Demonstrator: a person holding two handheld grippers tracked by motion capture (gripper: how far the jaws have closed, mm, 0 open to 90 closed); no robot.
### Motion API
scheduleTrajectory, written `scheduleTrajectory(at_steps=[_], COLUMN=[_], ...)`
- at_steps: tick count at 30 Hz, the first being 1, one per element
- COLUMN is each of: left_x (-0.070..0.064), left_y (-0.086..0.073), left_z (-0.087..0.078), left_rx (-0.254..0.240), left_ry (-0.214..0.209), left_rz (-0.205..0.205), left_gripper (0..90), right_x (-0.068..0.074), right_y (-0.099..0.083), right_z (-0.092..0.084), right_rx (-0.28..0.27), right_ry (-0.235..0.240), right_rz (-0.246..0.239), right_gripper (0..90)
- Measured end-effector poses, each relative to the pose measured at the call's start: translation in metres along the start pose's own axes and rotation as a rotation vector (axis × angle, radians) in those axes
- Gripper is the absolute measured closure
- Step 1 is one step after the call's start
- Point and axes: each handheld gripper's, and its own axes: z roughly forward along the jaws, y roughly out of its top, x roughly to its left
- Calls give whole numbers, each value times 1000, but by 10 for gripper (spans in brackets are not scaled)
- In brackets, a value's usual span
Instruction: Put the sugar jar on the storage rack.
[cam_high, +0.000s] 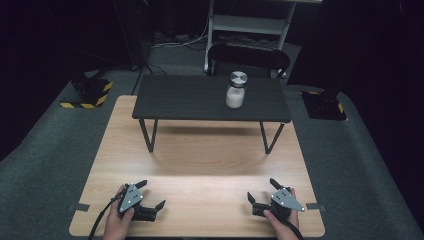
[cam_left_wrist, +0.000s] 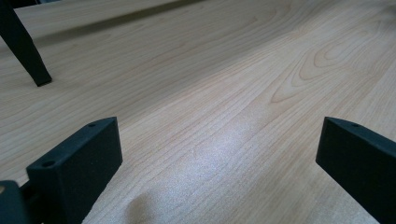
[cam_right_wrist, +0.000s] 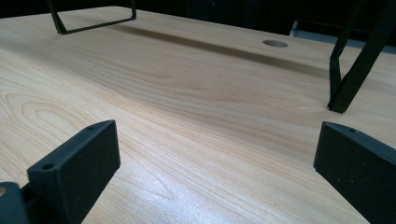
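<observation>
High view: left gripper (cam_high: 151, 194), right gripper (cam_high: 262, 191) agape near table (cam_high: 200, 165) edge.

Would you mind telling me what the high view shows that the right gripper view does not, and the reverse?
The high view alone has the jar on the black shelf top, both hands, and the left gripper. The right gripper view alone has a round hole in the table. Both share the wooden table, the shelf legs and the open right gripper.

White jar (cam_high: 235, 95), black shelf (cam_high: 190, 97), pale wood table (cam_high: 200, 165).
</observation>
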Motion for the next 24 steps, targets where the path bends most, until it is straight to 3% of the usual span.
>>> scheduleTrajectory(at_steps=[4, 9, 24], left_x=[0, -1, 2], left_y=[0, 1, 0], left_z=[0, 0, 0], left_rx=[1, 3, -1], left_ry=[-2, 3, -10], left_rz=[4, 2, 2], left_gripper=[4, 4, 5], right_x=[-1, -2, -2], right_y=[0, -1, 2], right_z=[1, 0, 4], right_rx=[5, 8, 27], right_ry=[-1, 13, 13], right_rz=[20, 7, 29], right_gripper=[3, 3, 3])
